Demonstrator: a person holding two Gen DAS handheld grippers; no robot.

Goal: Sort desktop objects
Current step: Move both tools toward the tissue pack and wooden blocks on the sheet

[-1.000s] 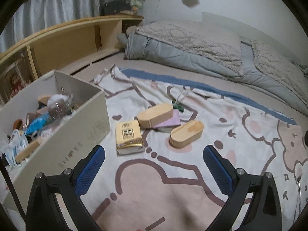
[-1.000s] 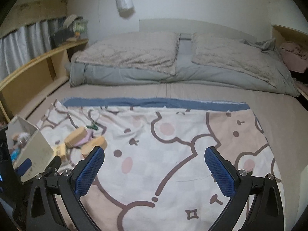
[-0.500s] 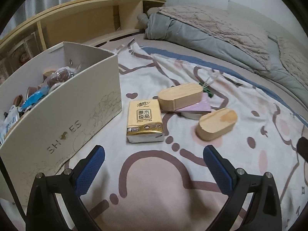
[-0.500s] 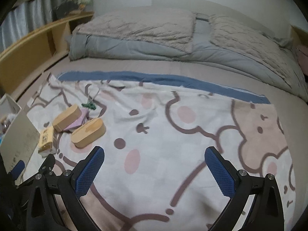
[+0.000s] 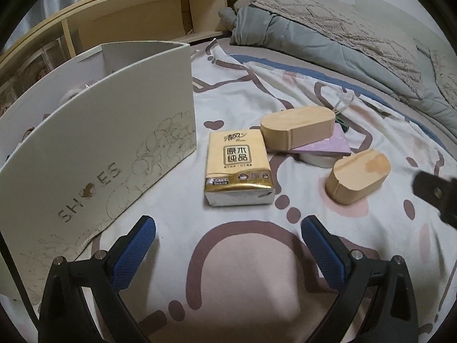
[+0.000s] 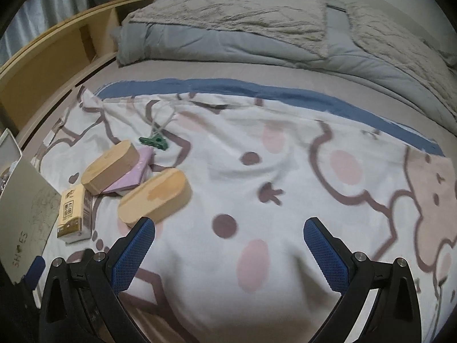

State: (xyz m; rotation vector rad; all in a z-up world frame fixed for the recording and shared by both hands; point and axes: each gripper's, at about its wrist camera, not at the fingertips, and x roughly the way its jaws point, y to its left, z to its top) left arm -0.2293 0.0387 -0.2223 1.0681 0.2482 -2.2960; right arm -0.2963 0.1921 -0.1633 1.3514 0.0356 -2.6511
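A yellow tissue pack point(image 5: 238, 165) point(image 6: 74, 214) lies on the cartoon-print blanket point(image 5: 245, 245), just ahead of my open left gripper point(image 5: 228, 253). Behind it one oval wooden box point(image 5: 297, 127) point(image 6: 110, 165) leans on a purple notepad point(image 5: 328, 145) point(image 6: 134, 171). A second oval wooden box point(image 5: 357, 175) point(image 6: 155, 195) lies to the right. A green clip point(image 6: 154, 142) lies further back. My right gripper point(image 6: 228, 253) stands open and empty, its left finger close to the second wooden box. The white shoebox point(image 5: 94, 143) point(image 6: 24, 208) stands at the left.
A wooden shelf unit point(image 5: 137, 17) runs along the left. A grey duvet with beige pillows point(image 6: 257, 28) is piled at the head of the bed. Part of the right gripper point(image 5: 437, 197) shows at the right edge of the left wrist view.
Both grippers have dropped lower and moved in toward the objects. The tissue pack and the wooden boxes now appear much larger and nearer. Both grippers stayed open.
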